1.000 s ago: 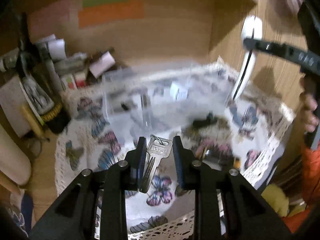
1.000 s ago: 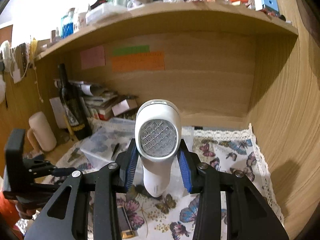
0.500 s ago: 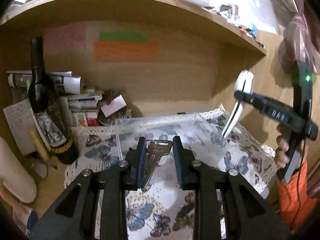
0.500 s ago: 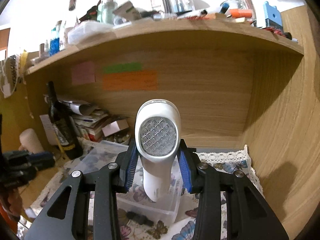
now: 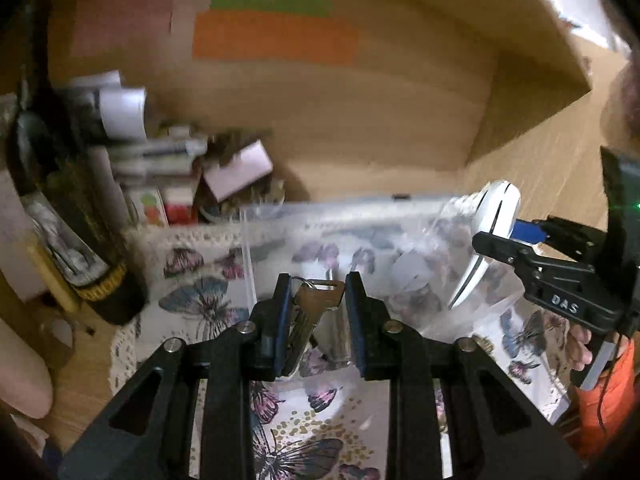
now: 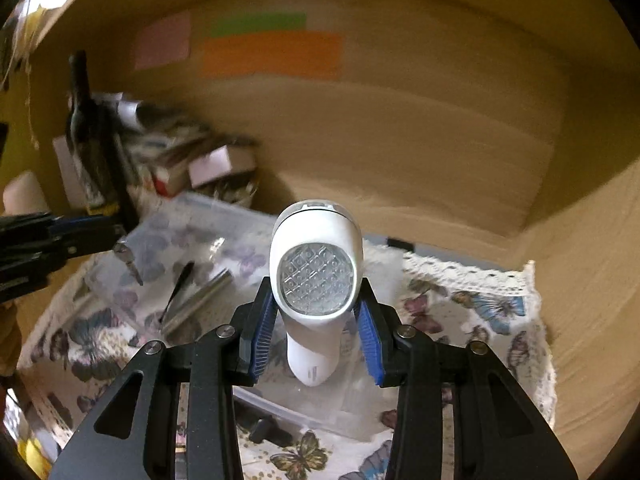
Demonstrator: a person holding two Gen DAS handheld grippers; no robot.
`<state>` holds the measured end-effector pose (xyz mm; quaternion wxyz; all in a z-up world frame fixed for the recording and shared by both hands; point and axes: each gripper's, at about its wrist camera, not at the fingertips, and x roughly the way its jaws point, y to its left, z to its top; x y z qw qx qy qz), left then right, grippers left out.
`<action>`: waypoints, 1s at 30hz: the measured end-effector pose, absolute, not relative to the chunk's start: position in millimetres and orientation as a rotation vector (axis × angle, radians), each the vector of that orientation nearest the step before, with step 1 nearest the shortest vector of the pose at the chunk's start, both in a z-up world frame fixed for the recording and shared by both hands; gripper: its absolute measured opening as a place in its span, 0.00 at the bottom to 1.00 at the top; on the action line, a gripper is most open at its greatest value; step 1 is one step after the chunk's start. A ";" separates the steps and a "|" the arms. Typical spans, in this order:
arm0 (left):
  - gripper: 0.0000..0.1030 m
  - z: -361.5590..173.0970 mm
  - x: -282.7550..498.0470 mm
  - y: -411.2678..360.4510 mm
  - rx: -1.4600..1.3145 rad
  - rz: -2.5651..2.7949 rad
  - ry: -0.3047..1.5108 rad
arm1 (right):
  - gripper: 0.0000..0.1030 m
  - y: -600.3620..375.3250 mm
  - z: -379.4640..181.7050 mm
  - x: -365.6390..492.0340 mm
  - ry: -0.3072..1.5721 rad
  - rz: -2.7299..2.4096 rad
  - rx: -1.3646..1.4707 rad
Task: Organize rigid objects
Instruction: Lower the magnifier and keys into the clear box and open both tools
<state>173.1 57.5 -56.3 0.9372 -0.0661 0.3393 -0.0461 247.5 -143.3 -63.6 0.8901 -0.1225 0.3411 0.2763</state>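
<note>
My left gripper is shut on a silver key, which leans against the left pad, above a clear plastic box. In the right wrist view the left gripper comes in from the left with the key hanging over the box. My right gripper is shut on a white LED flashlight, held over the box's right part. The flashlight also shows in the left wrist view. A metal tube and a dark pen lie in the box.
The box sits on a butterfly-print cloth in a wooden alcove. A dark wine bottle and a pile of papers and small boxes stand at the back left. A small black object lies on the cloth by the box's front.
Both grippers tilted downward and moved in over the clear box. Each still holds its object.
</note>
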 end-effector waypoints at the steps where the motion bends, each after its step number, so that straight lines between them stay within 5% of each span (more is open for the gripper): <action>1: 0.25 -60.9 176.1 58.5 -0.142 -0.098 0.709 | 0.34 -137.4 -66.9 246.6 0.711 0.585 -0.270; 10: 0.26 -75.6 184.3 57.7 -0.130 -0.127 0.768 | 0.35 -98.9 -86.8 249.9 0.769 0.663 -0.331; 20: 0.28 -53.2 168.5 58.0 -0.133 -0.136 0.729 | 0.52 -111.5 -70.2 235.7 0.768 0.690 -0.263; 30: 0.63 -31.6 126.6 43.2 -0.091 -0.143 0.666 | 0.62 -148.5 -30.7 190.7 0.661 0.672 -0.203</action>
